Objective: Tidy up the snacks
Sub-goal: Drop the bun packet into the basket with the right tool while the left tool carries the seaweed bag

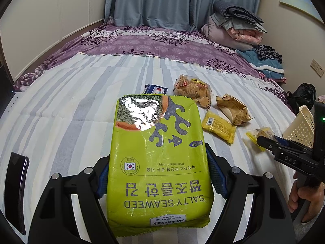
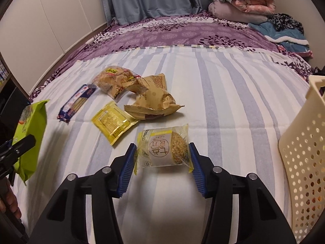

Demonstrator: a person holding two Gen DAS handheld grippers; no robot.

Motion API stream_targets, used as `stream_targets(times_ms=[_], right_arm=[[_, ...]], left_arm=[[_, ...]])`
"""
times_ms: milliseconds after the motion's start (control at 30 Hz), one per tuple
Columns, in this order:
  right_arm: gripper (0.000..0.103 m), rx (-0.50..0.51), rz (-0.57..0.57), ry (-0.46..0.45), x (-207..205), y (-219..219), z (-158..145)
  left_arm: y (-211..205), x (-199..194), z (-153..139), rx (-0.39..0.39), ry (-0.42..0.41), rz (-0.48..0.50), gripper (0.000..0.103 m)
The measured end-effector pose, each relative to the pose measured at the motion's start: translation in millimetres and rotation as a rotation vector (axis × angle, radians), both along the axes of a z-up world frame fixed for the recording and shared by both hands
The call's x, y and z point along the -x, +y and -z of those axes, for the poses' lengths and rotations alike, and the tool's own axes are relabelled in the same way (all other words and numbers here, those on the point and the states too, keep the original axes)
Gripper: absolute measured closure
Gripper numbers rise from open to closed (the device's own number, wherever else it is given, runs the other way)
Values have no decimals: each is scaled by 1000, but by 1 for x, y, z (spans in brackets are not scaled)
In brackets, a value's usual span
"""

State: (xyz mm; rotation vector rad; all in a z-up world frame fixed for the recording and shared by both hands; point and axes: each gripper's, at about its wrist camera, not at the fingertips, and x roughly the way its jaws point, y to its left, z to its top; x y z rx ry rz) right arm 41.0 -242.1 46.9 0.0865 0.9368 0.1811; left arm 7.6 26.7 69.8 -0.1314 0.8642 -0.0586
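My left gripper is shut on a large green salty seaweed bag, held above the striped bedsheet; the same seaweed bag shows at the left of the right wrist view. My right gripper is shut on a small clear-wrapped round cookie, lifted just off the sheet. In the left wrist view the cookie and right gripper appear at the right. On the bed lie a yellow packet, a crumpled tan wrapper, a clear cracker bag and a blue biscuit pack.
A cream perforated basket stands at the right edge of the bed, also seen as the basket in the left view. Folded blankets are piled at the far right. A dark phone lies at the left. A hand holds the right gripper.
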Motion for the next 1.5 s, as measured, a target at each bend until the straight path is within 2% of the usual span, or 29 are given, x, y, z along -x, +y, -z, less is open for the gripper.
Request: stream_targets(times_ms=[433, 800, 1133, 1500], right_arm=[[51, -35, 40, -147, 38, -21, -56], [51, -40, 145, -249, 63, -68, -92], [51, -35, 271, -305, 91, -122, -105], [51, -33, 400, -297, 120, -176, -96]], left_arm=[[-20, 10, -22, -11, -49, 39, 24], [-51, 14, -44, -13, -100, 103, 24], [-101, 18, -67, -25, -151, 199, 24], [-152, 20, -81, -36, -182, 310, 24]])
